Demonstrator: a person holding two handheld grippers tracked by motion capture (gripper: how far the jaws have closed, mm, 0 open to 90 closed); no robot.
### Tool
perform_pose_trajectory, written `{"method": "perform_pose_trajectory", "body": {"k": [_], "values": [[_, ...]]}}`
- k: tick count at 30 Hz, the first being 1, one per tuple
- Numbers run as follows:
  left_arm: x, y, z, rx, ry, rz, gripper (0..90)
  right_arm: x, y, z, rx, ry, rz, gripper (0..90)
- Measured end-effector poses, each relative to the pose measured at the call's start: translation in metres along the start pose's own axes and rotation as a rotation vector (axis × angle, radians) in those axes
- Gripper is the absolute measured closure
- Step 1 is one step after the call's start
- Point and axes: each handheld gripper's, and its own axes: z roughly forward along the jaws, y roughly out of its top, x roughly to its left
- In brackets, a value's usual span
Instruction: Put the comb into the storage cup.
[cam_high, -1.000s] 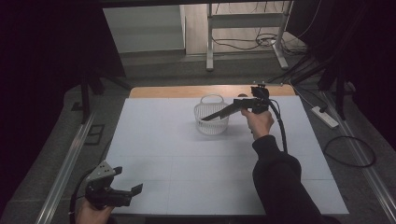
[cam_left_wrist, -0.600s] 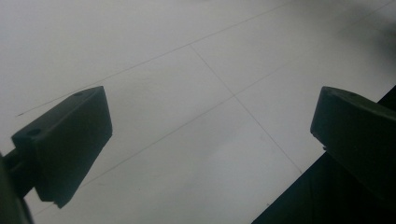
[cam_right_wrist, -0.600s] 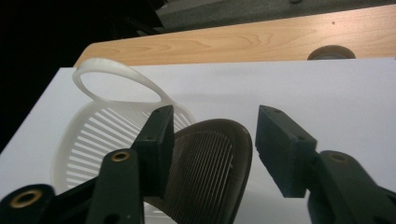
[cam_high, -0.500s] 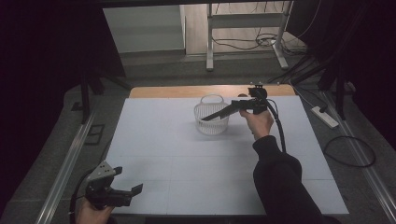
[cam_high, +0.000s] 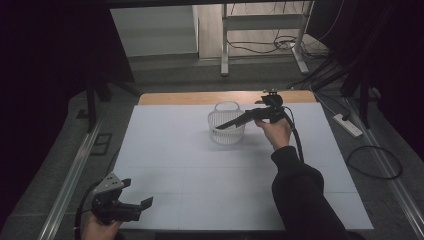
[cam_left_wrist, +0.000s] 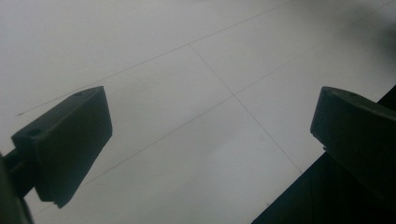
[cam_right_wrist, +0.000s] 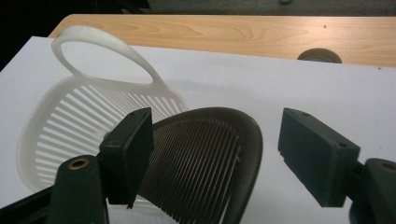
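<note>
One white sheet (cam_high: 200, 175) on wooden table (cam_high: 175, 98) | grey floor (cam_high: 165, 70) | dark surroundings

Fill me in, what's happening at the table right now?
A person holds a gripper in each hand. The right gripper, fingers open, reaches over a white slatted basket with a loop handle, standing on the white sheet. A dark slatted basket sits by it. The left gripper hangs open at the near edge, holding nothing.

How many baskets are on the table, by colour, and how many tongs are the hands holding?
White slatted basket: 1
Dark slatted basket: 1
Tongs: 2, the left tongs open near the table's front edge, the right tongs open at the baskets
Total: 4
</note>
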Motion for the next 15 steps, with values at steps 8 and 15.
{"method": "perform_pose_trajectory", "body": {"k": [8,15], "values": [[0.0000,0.0000,0.0001,0.000,0.000,0.000,0.0,0.0018,0.0001,0.0004,0.011,0.016,-0.021,19.8],[0.0000,0.0001,0.0002,0.001,-0.001,0.002,0.0,0.0079,0.0002,0.0003,0.026,-0.007,-0.088,11.9]]}}
